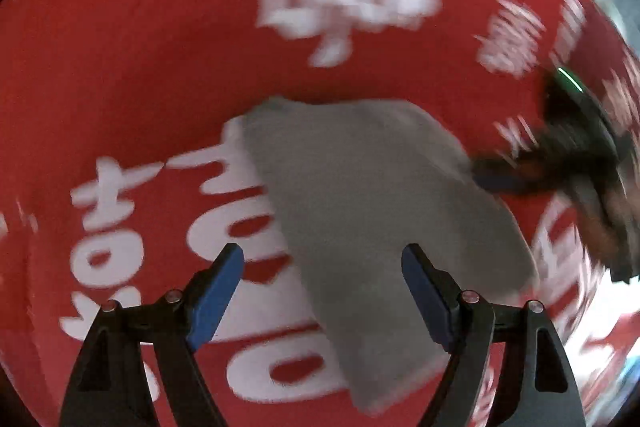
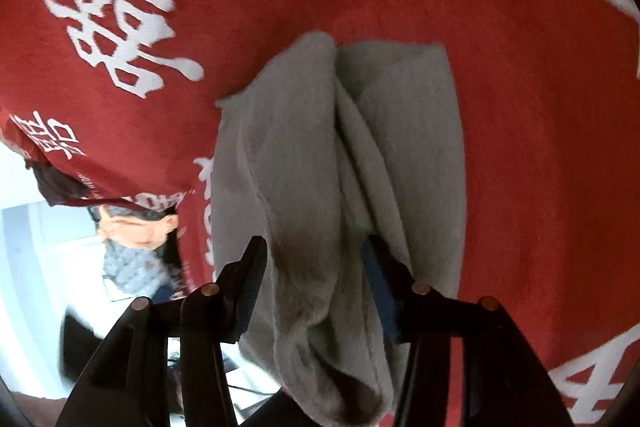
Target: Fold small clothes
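The scene is looked down on from close above in the left wrist view, along the spread fingers of the left gripper (image 1: 322,259), with the red printed cloth (image 1: 140,67) filling nearly the whole field. The right wrist view is taken nearer, from the right gripper (image 2: 316,255). Shared by both are the grey garment (image 1: 380,187) (image 2: 288,167) and red cloth (image 2: 520,107); the right gripper (image 1: 492,175) is caught, blurred, at the right of the left view.

Black hand-held gripper (image 1: 322,261) arms, blue finger pads (image 1: 216,301), copper screws

garment (image 1: 384,195) on tablecloth (image 1: 140,67), right gripper (image 1: 492,175) seemingly at its edge
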`<state>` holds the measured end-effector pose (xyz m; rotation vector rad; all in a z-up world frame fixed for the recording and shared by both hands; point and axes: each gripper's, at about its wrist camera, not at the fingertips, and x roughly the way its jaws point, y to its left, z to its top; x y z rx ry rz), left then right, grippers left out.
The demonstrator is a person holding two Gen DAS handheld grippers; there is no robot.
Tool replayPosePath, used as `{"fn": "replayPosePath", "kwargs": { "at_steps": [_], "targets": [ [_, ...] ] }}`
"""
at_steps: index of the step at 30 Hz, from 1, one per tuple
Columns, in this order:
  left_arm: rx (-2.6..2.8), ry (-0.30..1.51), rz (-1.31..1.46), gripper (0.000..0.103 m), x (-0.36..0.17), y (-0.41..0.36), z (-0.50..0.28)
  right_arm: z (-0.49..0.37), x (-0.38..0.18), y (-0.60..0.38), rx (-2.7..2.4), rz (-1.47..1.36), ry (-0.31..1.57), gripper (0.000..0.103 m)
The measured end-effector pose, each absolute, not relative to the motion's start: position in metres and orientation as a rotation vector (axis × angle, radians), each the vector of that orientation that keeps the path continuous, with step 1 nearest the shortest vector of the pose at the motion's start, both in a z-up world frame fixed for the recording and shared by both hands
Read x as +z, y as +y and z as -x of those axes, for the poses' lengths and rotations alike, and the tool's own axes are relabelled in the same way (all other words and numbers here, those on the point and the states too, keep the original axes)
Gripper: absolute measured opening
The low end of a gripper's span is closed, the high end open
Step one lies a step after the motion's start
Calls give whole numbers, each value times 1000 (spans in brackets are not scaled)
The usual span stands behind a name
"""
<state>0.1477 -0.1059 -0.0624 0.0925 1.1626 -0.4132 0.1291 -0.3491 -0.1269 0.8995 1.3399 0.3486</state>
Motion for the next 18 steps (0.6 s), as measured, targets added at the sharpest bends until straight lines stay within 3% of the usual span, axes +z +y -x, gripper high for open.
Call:
{"fn": "replayPosePath", "kwargs": {
  "at_steps": [4,12,14,15,18],
  "targets": [
    [-348,1261,40,82,-96,-89,-190,-135,-129,-348,354,-833,1403,54],
    [-353,1326,72,82,-126,-96,-198,-145,-146,-345,378,-911,1402,54],
    [-371,1331,64,82,-127,-103,-198,-144,-146,-345,391,-933,1396,34],
    [-382,1333,61,82,-127,-106,-197,-144,-145,-344,404,-946,1392,19],
    [-434,1333,26,82,-120,-121,-190,-140,-122,-338,459,-925,1319,16]
  ]
}}
